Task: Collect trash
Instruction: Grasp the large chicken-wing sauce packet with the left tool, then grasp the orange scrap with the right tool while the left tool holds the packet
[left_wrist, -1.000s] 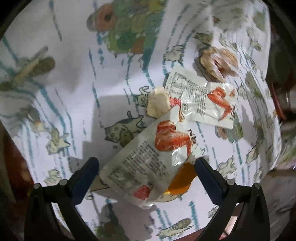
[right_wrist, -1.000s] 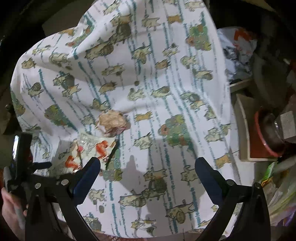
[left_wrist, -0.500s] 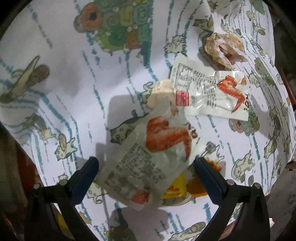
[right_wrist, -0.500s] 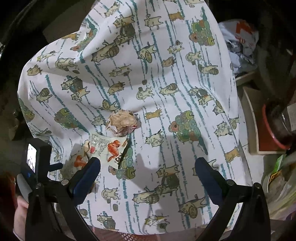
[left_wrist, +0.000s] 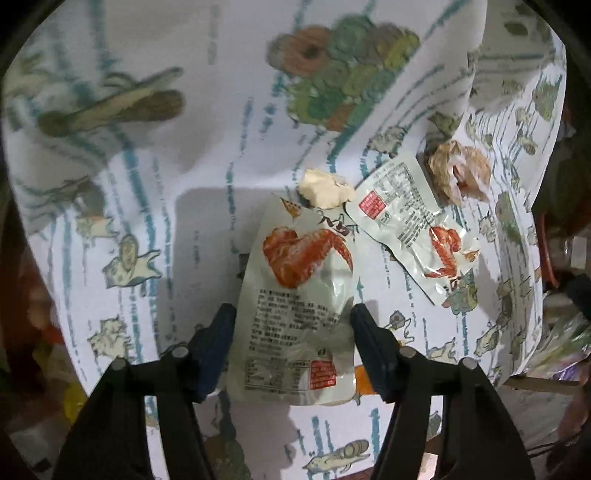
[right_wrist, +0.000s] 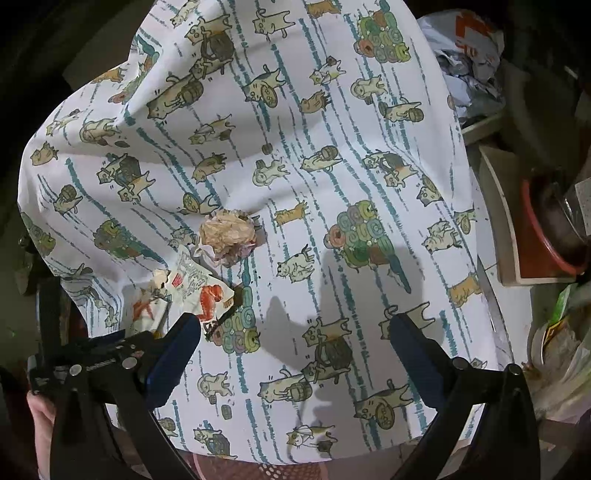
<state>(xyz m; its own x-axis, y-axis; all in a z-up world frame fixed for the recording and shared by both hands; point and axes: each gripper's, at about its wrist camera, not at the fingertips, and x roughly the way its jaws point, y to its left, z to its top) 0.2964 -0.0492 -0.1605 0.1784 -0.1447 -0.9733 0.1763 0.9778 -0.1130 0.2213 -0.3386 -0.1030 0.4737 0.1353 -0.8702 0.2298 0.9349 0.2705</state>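
A table (right_wrist: 369, 155) covered by a white cloth printed with cartoon cats and teal stripes fills both views. The landmark is a large white snack wrapper (left_wrist: 295, 306) printed with a red chicken wing, lying near the table's edge. The left gripper (left_wrist: 293, 325) points steeply down over it, its fingers (left_wrist: 218, 339) closing with the wrapper's lower half between them; the edges look touched, though a firm clamp is not clear. The right gripper (right_wrist: 293, 354) hangs over bare cloth to the right of the wrapper, its fingers (right_wrist: 410, 350) wide apart with nothing between them. Just right of the large wrapper, touching its upper corner, lies a smaller wrapper (left_wrist: 410, 225) of the same kind. Beyond that smaller one sits a crumpled tan paper ball (left_wrist: 458, 173). At the large wrapper's top edge rests a small cream-coloured lump (left_wrist: 325, 190). Under its lower right corner an orange scrap (left_wrist: 360, 380) peeks out.
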